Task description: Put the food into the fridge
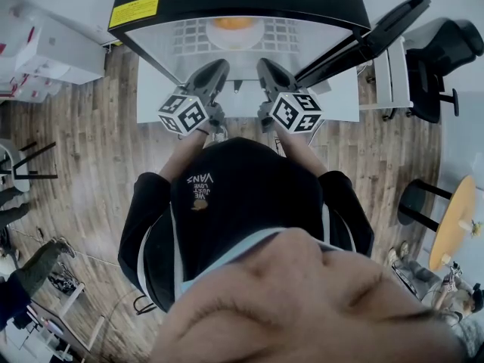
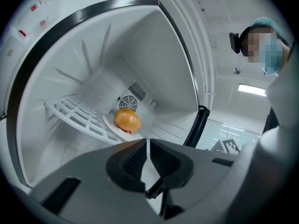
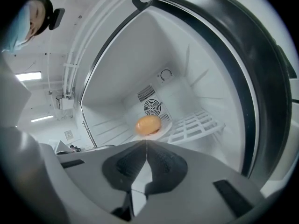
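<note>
Inside the open white fridge (image 2: 159,55), the round orange food (image 2: 127,120) sat on a plate (image 3: 165,125) straight beyond both fingertips, well apart from them. The left gripper (image 2: 147,143) and right gripper (image 3: 146,143) were empty, each with its 2 jaws closed together.

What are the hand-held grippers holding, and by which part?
Nothing. The left hand-held gripper and the right hand-held gripper are both shut and empty; the bun sits inside the fridge.

The right claw (image 3: 146,141) has its jaws pressed together with nothing between them, pointing into an open white fridge (image 3: 131,64). Inside, a round orange bun (image 3: 148,124) sits on a white plate (image 3: 165,127) on the slatted shelf (image 3: 196,124), before a round fan grille (image 3: 152,107).
</note>
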Motion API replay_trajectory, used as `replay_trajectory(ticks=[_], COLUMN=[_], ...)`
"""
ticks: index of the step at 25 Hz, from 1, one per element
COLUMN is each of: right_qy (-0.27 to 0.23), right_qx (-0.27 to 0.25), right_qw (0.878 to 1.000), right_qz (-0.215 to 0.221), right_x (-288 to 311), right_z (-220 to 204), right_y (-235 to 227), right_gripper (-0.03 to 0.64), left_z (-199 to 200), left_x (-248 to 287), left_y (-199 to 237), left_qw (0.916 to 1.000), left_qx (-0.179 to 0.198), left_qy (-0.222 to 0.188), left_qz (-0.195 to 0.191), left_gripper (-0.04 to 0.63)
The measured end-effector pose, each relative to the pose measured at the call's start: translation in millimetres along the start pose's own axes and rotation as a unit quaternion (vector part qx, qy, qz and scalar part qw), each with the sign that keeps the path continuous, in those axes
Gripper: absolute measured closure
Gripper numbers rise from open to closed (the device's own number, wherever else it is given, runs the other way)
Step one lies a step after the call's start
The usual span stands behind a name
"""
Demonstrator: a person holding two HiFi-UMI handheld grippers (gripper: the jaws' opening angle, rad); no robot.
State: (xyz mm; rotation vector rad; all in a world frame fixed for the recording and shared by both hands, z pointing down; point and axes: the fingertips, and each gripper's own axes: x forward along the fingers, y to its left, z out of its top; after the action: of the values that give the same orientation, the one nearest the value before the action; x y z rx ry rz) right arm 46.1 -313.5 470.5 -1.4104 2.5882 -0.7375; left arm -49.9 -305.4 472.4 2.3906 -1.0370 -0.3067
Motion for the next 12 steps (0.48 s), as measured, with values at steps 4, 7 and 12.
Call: replay_trajectory(ticks=[4,7,12], right_qy=[0.001,0.001,0.003], right_qx=[-0.002,-0.004,-0.009], right_qw=[1.0,1.0,1.0], right_qz=[0.002,0.006,0.012], right_x=[-6,-12,-21], right_z=[-3,-4,-6], right_y=[1,3,7], right_gripper=[0.604,0.604,0.604], left_z=[-3,-5,-9], left_x=[-3,-7,-13], left_y=[-5,-9,-17], left_qw=[1.0,1.0,0.9999], left_qx=[0.004,0.005,0.01], left_qy=[-0.003,-0.008,-0.01], left_qz=[0.002,0.004,0.006], left_gripper=[0.563,0.565,0.563])
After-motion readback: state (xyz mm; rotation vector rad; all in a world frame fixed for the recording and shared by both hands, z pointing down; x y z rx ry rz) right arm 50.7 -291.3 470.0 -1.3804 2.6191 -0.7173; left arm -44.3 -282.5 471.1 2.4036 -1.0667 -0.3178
